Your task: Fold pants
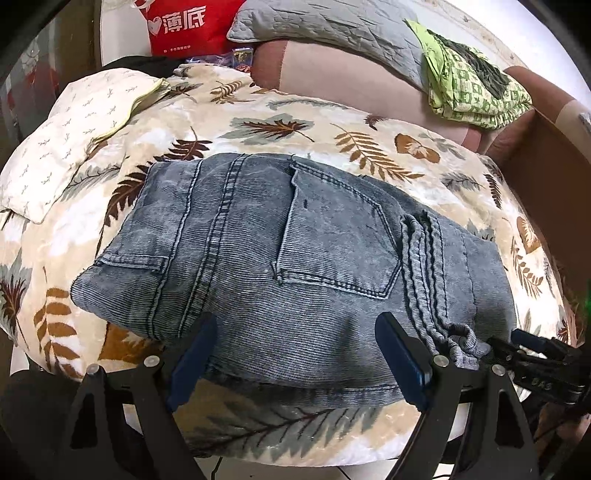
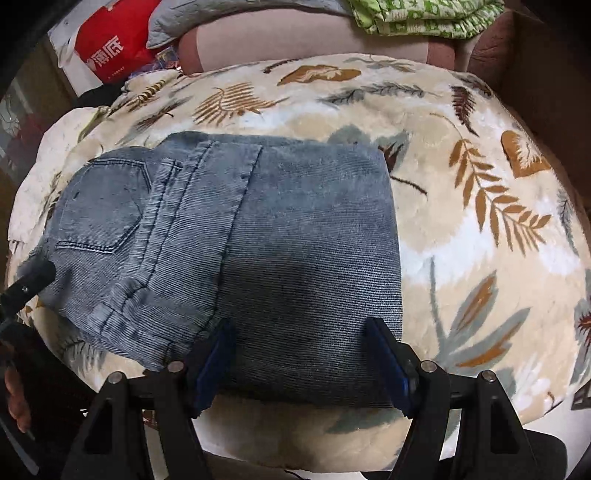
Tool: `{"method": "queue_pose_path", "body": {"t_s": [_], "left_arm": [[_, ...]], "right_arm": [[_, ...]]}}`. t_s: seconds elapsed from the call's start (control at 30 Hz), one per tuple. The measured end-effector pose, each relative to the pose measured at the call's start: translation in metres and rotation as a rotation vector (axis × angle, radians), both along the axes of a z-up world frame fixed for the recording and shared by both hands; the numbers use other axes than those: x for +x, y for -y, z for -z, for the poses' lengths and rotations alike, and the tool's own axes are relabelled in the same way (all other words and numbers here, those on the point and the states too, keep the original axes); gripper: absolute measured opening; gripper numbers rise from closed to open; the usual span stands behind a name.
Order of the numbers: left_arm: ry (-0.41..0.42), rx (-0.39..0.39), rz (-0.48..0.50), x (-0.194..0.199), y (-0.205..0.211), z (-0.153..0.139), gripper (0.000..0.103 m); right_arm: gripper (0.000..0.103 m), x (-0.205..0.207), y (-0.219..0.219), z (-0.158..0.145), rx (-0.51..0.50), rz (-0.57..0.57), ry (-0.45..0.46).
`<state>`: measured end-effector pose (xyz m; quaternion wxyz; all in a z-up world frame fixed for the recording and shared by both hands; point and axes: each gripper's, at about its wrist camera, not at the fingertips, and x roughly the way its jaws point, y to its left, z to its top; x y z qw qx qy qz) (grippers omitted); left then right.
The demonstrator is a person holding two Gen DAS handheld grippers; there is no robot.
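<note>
Folding pants, late stage. At the far left, a pale pillow point(image 1: 74, 136) is lying on the leaf-print blanket point(image 1: 295, 125) that is covering the surface. The pants point(image 1: 280, 258), grey-blue and ribbed, are sitting near the middle of that blanket as a compact, several-layered rectangle, back pocket point(image 1: 332, 236) facing up and the waistband point(image 1: 424, 273) running across the top layer towards the near edge.

The left tool point(image 1: 295, 362) is hovering over the near edge of the bundle with its pads spread wide; the cloth is showing between them, but neither pad is pressing on it. Further right, the right tool point(image 2: 299, 365) is likewise standing open above the near right part of the bundle, gripping nothing. Whether either one is brushing the denim cannot be told.

Beyond the blanket, a red bag point(image 1: 188, 26), a grey quilted cushion point(image 1: 325, 22) and a green patterned cloth point(image 1: 472, 88) are resting on a sofa.

Judging by the layering, the main folds appear finished. Remaining: perhaps squaring the slightly uneven left edge, or one further fold if a smaller packet is wanted.
</note>
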<state>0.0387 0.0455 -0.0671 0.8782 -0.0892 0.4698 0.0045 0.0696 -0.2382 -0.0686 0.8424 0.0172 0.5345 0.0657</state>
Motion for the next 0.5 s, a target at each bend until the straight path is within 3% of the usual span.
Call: {"method": "queue_pose_path", "body": {"t_s": [0.17, 0.23, 0.3, 0.33, 0.5], "left_arm": [[0.004, 0.003, 0.004, -0.001, 0.0, -0.002, 0.088], [0.006, 0.0, 0.004, -0.001, 0.001, -0.003, 0.088], [0.005, -0.004, 0.004, -0.001, 0.001, -0.004, 0.088], [0.004, -0.005, 0.009, -0.001, 0.002, -0.004, 0.088], [0.013, -0.012, 0.015, -0.004, 0.002, -0.006, 0.088]], "right_arm": [[0.08, 0.001, -0.004, -0.023, 0.021, -0.01, 0.067], [0.085, 0.005, -0.007, -0.014, 0.016, -0.021, 0.045], [0.088, 0.013, -0.008, 0.012, -0.012, -0.028, -0.035], [0.089, 0.012, -0.009, 0.016, -0.014, -0.028, -0.019], [0.09, 0.011, -0.009, 0.004, -0.012, -0.001, -0.032]]}}
